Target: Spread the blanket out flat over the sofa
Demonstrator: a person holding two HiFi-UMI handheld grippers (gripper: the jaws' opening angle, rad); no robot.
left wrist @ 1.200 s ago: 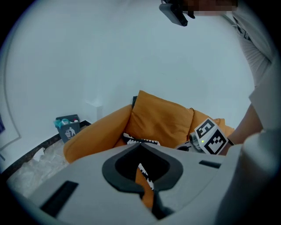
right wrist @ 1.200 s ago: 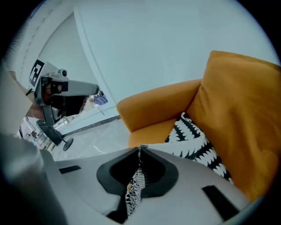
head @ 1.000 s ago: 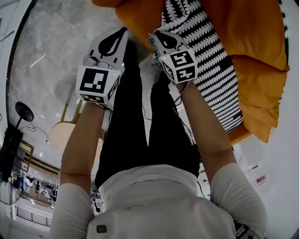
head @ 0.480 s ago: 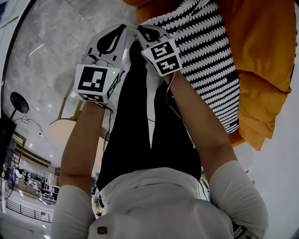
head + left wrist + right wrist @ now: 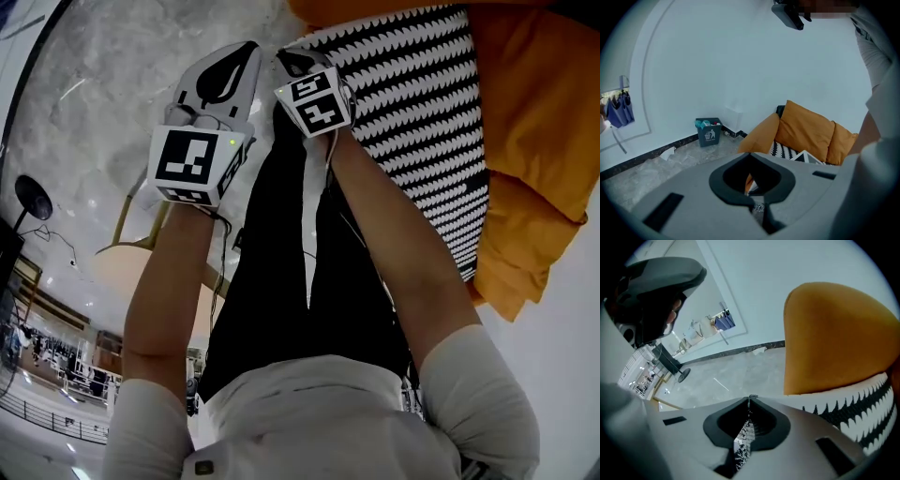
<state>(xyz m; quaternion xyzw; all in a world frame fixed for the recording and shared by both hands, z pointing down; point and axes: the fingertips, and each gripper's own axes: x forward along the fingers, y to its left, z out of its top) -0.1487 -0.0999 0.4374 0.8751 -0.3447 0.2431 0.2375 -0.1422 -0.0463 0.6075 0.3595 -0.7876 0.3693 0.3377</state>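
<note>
- The right gripper (image 5: 295, 64), clamped on the edge of the zigzag blanket (image 5: 412, 122), has dragged it leftward across the orange sofa (image 5: 530, 131). More of the seat looks covered, but the spreading seems unfinished.
- The left gripper (image 5: 247, 54) sits just beside it, jaws together on nothing evident.
- Count: one blanket, two grippers, three orange cushions (image 5: 806, 129).

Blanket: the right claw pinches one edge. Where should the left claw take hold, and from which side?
Probably the blanket edge beside the right claw, the left claw coming from the floor side: the cloth drapes over the orange cushions, so only that border can be pinched.
</note>
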